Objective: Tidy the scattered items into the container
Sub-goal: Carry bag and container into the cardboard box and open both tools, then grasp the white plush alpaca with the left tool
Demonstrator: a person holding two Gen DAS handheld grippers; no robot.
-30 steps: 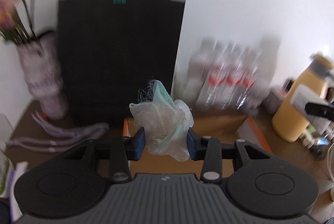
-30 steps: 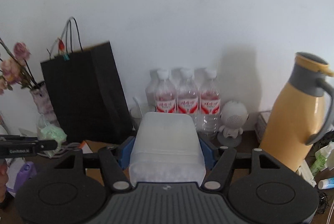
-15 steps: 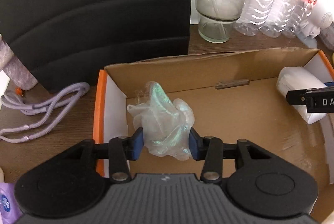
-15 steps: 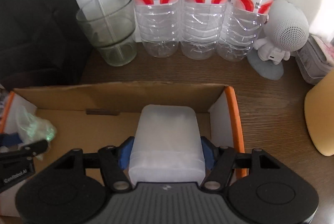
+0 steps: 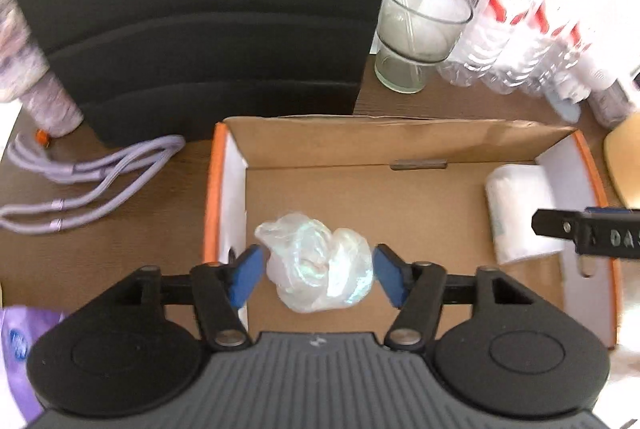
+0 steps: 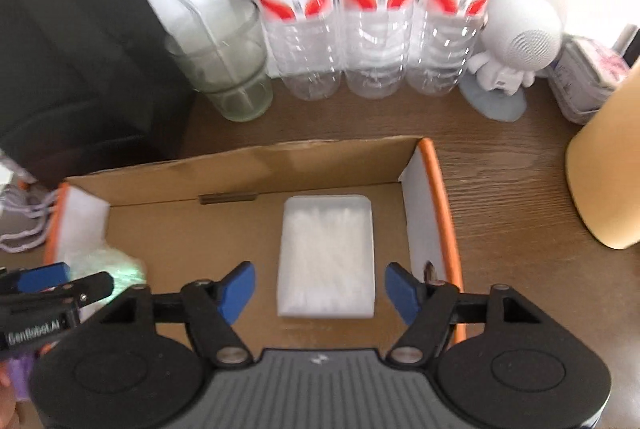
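Box [image 6: 436, 189] now holds both loads: my left gripper [image 5: 316, 275] is opening off the bag [image 5: 320, 265], right gripper [image 6: 320, 287] opening around the swab pack [image 6: 327, 253]; cable [image 5: 92, 169] next.

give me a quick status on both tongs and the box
Left tongs opening, crumpled plastic bag between the pads, inside cardboard box. Right tongs opening, clear of white swab case on box floor. Nothing in the way.
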